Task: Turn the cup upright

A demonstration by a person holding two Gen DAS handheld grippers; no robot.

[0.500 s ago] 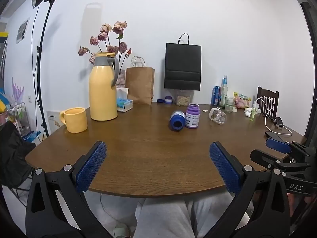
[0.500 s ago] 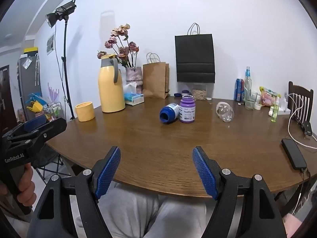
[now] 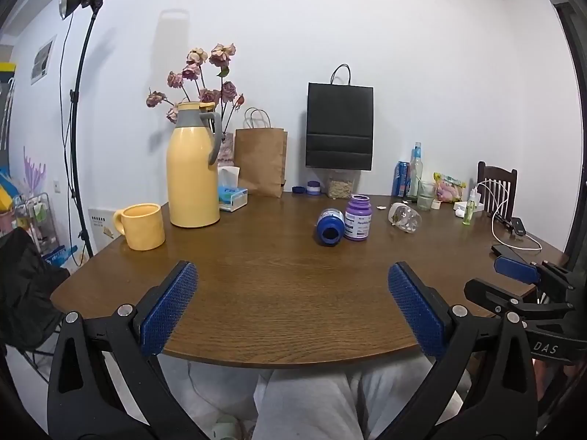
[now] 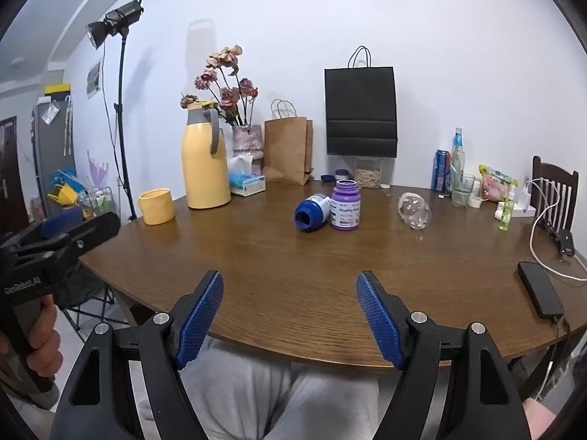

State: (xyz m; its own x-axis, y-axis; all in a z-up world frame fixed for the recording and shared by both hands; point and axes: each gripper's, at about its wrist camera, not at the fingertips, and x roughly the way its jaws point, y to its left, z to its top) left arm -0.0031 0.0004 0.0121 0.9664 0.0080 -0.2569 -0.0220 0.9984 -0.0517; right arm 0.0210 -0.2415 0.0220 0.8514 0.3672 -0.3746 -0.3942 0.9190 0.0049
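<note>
A clear glass cup [image 3: 404,217] lies on its side on the brown table [image 3: 279,293], right of centre; it also shows in the right wrist view [image 4: 415,210]. My left gripper [image 3: 292,300] is open and empty, held over the table's near edge, far from the cup. My right gripper [image 4: 290,311] is open and empty, also at the near edge. Each gripper shows from the side in the other's view: the right one [image 3: 524,282] and the left one [image 4: 58,231].
A blue bottle [image 4: 312,212] lies on its side against an upright purple bottle [image 4: 345,205]. A yellow mug [image 3: 141,226] and yellow thermos [image 3: 193,168] stand at left. Paper bags, tissues, bottles and a glass line the back. A phone [image 4: 540,289] with cable lies at right.
Both views have shifted very slightly. The grippers stay open and the objects on the table have not moved.
</note>
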